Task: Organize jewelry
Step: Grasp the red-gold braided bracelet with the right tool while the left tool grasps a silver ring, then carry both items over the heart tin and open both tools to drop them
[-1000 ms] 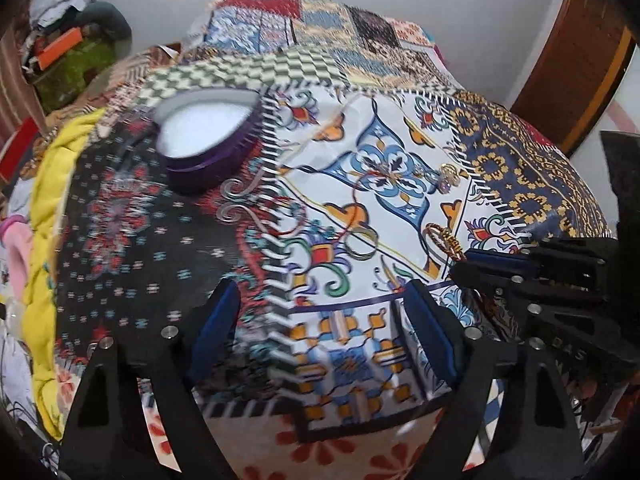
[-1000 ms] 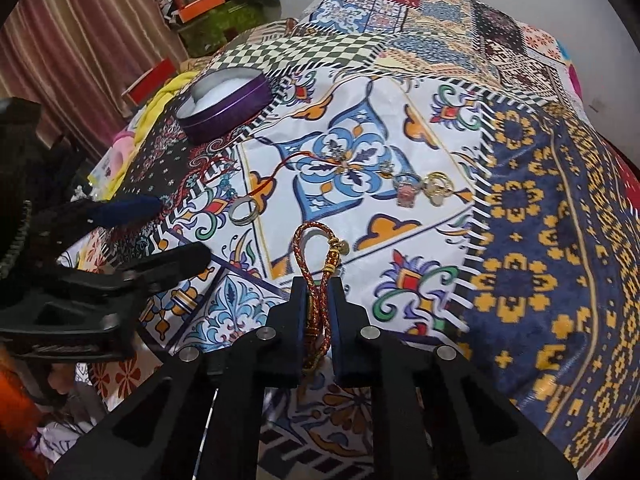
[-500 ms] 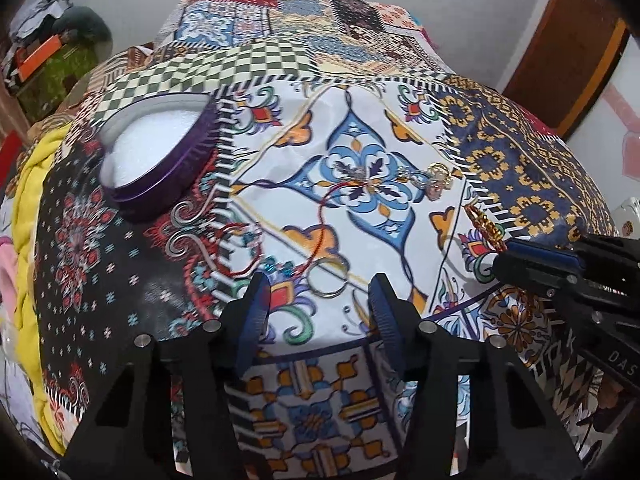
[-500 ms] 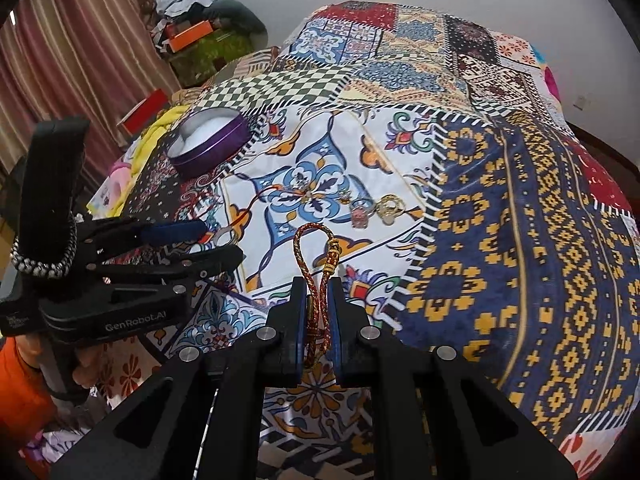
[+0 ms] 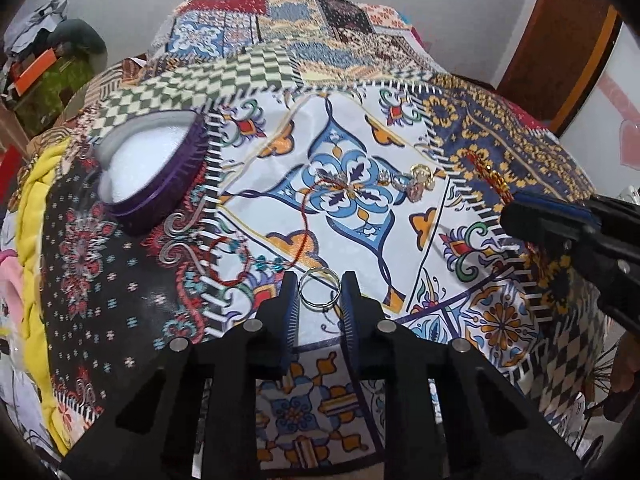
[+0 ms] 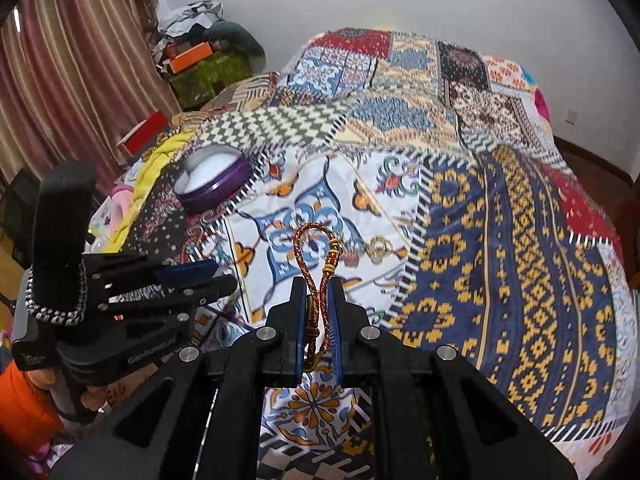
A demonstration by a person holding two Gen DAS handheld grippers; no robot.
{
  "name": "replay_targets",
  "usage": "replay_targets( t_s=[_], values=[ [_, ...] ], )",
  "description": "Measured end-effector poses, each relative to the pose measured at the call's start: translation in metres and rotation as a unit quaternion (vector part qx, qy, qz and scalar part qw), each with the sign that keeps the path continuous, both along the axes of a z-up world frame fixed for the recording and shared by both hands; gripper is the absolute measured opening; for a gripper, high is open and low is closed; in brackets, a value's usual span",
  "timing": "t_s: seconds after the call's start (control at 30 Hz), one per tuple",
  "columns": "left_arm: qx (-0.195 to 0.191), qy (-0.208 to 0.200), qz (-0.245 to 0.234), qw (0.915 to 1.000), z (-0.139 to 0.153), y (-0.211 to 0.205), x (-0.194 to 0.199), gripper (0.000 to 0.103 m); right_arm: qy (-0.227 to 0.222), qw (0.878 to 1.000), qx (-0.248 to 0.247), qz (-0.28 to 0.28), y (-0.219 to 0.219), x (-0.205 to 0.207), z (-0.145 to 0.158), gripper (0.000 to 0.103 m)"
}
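Left gripper [image 5: 319,294]: jaws bracket a thin silver ring [image 5: 319,289] lying flat on the patterned bedspread [image 5: 280,216], seemingly not yet pinching; closing squarely across the rim should prevent slipping. Right gripper [image 6: 318,304]: jaws clamped on a braided red-gold cord bracelet [image 6: 316,256], looping upward. Beyond, ornate rings [image 5: 416,180]; farther left, a heart-shaped purple tin [image 5: 154,178] with white padding.

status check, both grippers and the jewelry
Right gripper shut on braided bracelet. Left gripper open, fingers flanking silver ring. Purple box unobstructed.
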State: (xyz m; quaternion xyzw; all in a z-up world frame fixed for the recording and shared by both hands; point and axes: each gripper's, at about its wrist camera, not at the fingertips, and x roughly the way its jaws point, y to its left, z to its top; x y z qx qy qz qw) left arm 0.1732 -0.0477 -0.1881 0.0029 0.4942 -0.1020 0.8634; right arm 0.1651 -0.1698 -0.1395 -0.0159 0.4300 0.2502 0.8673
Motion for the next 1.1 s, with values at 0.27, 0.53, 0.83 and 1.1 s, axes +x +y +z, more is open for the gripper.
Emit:
replay_targets(
  t_s=[0.27, 0.53, 0.83, 1.1],
  values=[
    [-0.012, -0.057, 0.029, 0.9979, 0.045, 0.030, -0.013, 0.021, -0.031, 0.999, 0.008, 0.011, 0.019, 0.005, 0.026, 0.009],
    [-0.009, -0.119, 0.068, 0.9904, 0.087, 0.066, -0.016, 0.021, -0.071, 0.997, 0.024, 0.023, 0.044, 0.015, 0.057, 0.009],
    [-0.003, -0.165, 0.103, 0.9809, 0.113, 0.101, -0.011, 0.021, -0.099, 0.993, 0.041, 0.048, 0.078, 0.026, 0.077, 0.009],
    [-0.003, -0.175, 0.132, 0.9757, 0.113, 0.129, 0.005, 0.021, -0.101, 0.991, 0.058, 0.066, 0.112, 0.045, 0.078, 0.009]
  ],
)
